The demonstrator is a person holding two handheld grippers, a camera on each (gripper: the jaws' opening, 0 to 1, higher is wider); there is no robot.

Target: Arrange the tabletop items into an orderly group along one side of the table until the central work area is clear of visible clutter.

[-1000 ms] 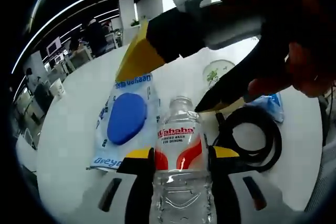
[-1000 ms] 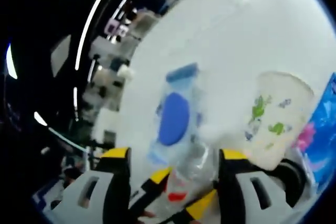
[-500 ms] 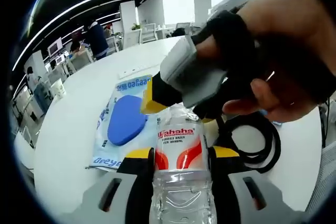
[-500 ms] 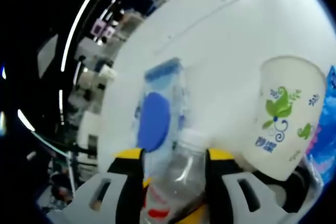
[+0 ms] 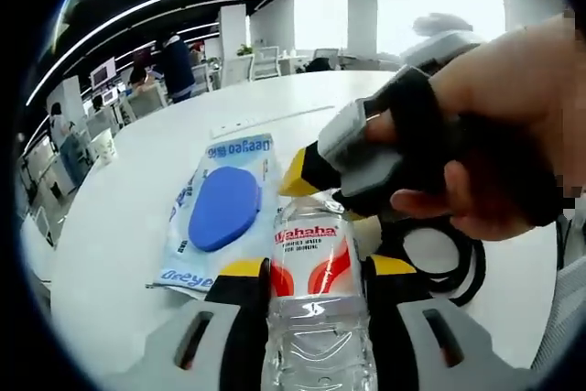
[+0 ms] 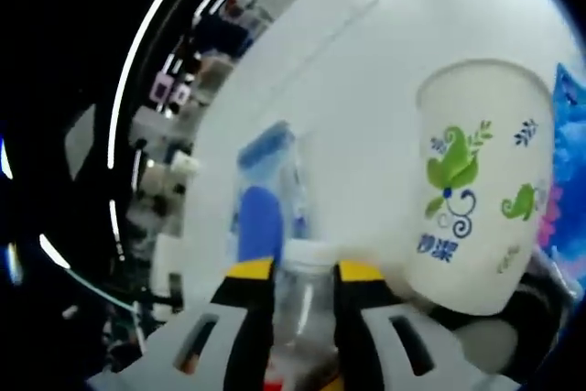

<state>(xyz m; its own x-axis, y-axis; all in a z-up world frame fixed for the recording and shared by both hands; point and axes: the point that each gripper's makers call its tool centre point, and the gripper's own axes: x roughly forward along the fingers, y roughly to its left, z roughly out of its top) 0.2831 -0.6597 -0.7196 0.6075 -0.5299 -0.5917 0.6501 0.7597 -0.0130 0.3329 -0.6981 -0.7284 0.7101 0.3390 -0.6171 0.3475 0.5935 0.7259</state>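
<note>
A clear water bottle point(image 5: 316, 249) with a red and white label stands upright between the jaws of my left gripper point(image 5: 316, 269), which is shut on its body. My right gripper point(image 5: 322, 191), held by a hand point(image 5: 499, 135), reaches in from the right, yellow tips at the bottle's top. In the right gripper view, my right gripper point(image 6: 305, 269) has its jaws pressed against the bottle's white cap point(image 6: 307, 252). A white paper cup point(image 6: 472, 190) with green print stands just right of it. A wipes pack with a blue lid point(image 5: 220, 208) lies flat to the left.
A coiled black cable point(image 5: 458, 267) lies on the white table point(image 5: 119, 226) right of the bottle. A blue patterned packet point(image 6: 569, 144) sits beside the cup. Office desks and people stand far behind the table.
My right gripper has come down onto the bottle's top and its jaws have narrowed around the cap. The left gripper still holds the bottle in place.
</note>
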